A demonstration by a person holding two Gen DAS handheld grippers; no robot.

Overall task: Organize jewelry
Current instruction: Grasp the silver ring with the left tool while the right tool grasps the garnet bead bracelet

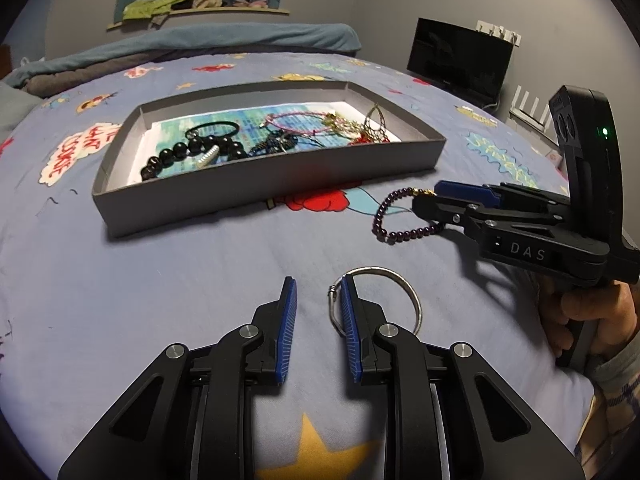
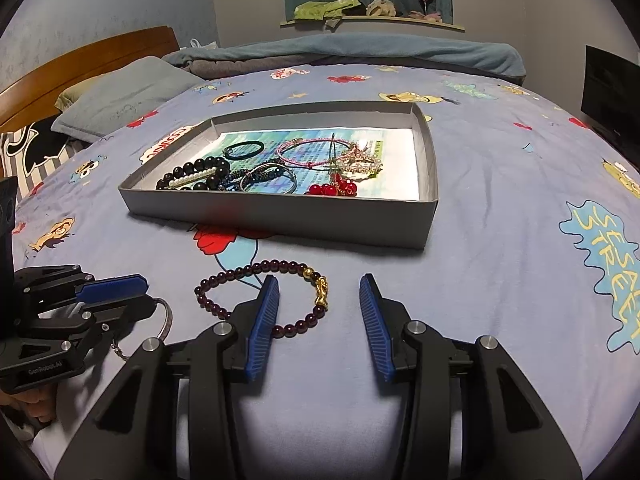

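Over on the left, the left tool [image 1: 316,300] angles down at the blue cartoon-print bedspread [image 1: 180,280], its blue-padded jaws parted with bare cloth between them; the thin silver metal bangle [image 1: 394,280] lies flat on the bedspread with its near-left edge right against the inner pad of the right-hand finger, and nothing is clamped. From the right wrist camera that same tool comes in low from the left edge, the bangle curving out from under it.

Across to the middle: the shallow grey cardboard tray [image 2: 280,210] sits further up the bed, holding black bead strands, a pearl piece, a pink cord loop and red beads on a printed blue paper liner.

Now the right tool [image 2: 319,292], tilted down likewise, jaws apart and gripping nothing. The dark purple beaded bracelet with a gold charm [image 2: 256,270] lies on the bedspread just before the tray; the left finger rests across its loop, the charm end between the pads. A hand [image 1: 592,316] grips the handle
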